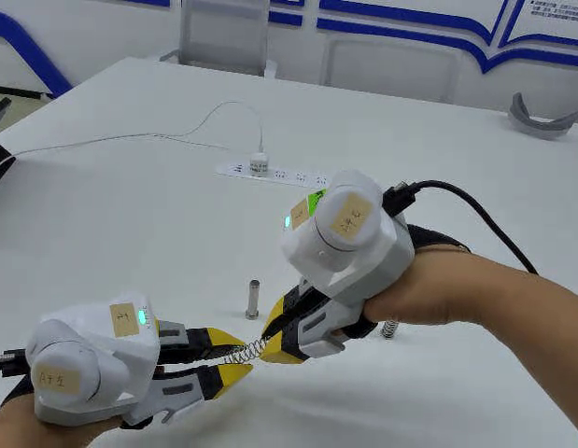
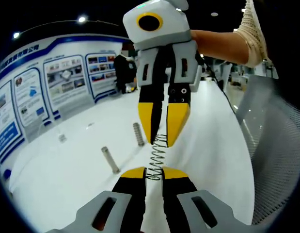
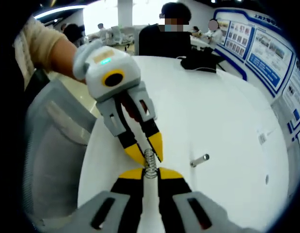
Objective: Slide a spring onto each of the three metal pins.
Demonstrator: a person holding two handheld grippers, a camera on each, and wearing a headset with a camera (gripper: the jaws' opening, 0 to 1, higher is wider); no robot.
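One spring (image 1: 249, 352), two grippers!
The left gripper (image 1: 234, 360) and right gripper (image 1: 270, 346) each clamp an end; pin (image 1: 253, 299) upright just behind, probably a second spring (image 1: 389, 329) by the hand (image 1: 429, 294).

Left claw (image 1: 237, 362) and right claw (image 1: 270, 345) meet tip to tip, both pinched.

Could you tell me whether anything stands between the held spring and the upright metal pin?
Nothing visible does. The spring, gripped at its ends by the left gripper and right gripper, hangs over bare table, and the metal pin stands free just beyond it.
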